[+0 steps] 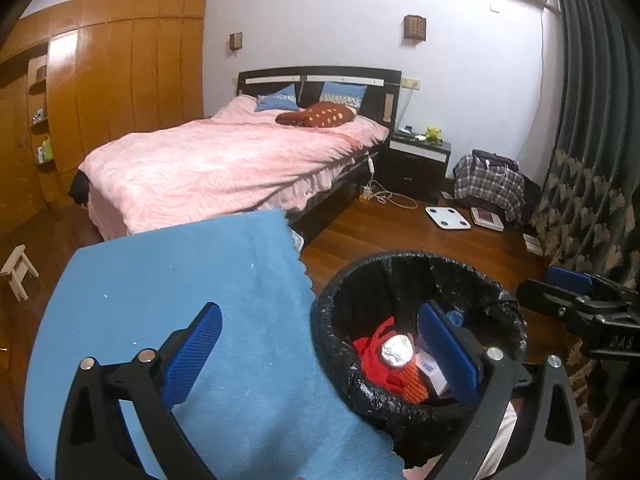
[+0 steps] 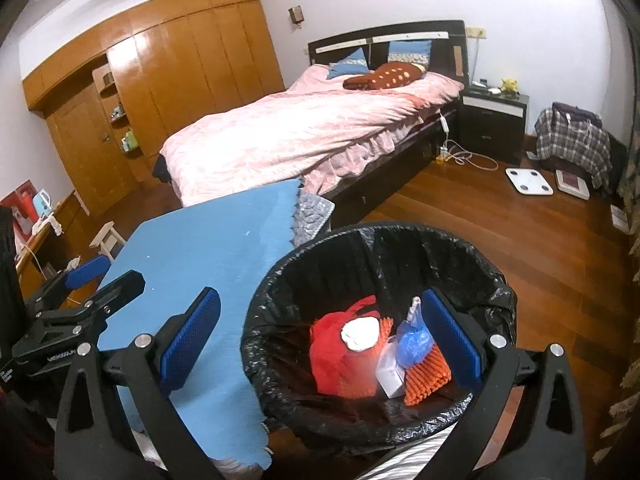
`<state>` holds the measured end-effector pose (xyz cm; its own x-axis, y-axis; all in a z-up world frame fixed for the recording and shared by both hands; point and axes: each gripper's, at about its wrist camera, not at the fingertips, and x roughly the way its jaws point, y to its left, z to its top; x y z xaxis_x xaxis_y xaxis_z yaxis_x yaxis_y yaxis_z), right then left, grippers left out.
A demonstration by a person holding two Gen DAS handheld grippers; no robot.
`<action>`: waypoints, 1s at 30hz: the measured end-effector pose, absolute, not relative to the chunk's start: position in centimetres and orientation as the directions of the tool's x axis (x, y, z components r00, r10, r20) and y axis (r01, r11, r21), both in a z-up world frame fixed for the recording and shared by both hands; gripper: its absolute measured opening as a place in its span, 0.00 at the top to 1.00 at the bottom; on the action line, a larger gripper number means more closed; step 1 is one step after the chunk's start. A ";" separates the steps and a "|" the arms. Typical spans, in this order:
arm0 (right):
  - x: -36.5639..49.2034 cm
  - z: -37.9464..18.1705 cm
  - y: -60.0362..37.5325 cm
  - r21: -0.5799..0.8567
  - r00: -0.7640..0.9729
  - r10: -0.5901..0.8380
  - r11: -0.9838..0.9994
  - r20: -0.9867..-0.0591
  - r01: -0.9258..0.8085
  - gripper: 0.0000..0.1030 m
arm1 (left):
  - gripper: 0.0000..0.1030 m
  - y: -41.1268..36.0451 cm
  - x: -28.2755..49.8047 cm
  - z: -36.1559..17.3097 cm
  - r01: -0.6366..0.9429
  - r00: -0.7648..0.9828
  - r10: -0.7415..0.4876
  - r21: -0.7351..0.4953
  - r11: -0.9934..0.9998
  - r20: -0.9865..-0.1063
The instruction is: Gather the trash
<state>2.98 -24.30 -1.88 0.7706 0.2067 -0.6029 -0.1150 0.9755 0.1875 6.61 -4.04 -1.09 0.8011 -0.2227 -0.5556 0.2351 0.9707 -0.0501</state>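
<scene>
Trash (image 2: 360, 354) is already piled in the black-lined bin (image 2: 460, 256) beside the table (image 2: 208, 248): red bag, blue wrapper, small white box, foil ball. Both the left hand-held gripper (image 1: 320, 350) and the right hand-held gripper (image 2: 320, 344) are spread wide with nothing gripped, so a last sweep of the bare blue cloth is probably all that's needed. Bin rim and cloth edge should be cleared on any pass; open floor is left toward the bed (image 2: 304, 132).
</scene>
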 end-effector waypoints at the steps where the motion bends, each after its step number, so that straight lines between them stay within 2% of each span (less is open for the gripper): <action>1: 2.9 -1.6 -24.1 0.184 0.773 0.209 0.975 -0.599 -0.122 0.05 | 0.06 -3.9 6.4 -0.8 0.235 0.804 -0.224 -0.052 0.971 -0.550; 30: 1.7 1.2 -21.4 0.120 0.791 0.204 0.979 -0.577 -0.165 0.05 | 0.06 -2.6 3.8 2.0 0.206 0.849 -0.200 -0.044 0.978 -0.489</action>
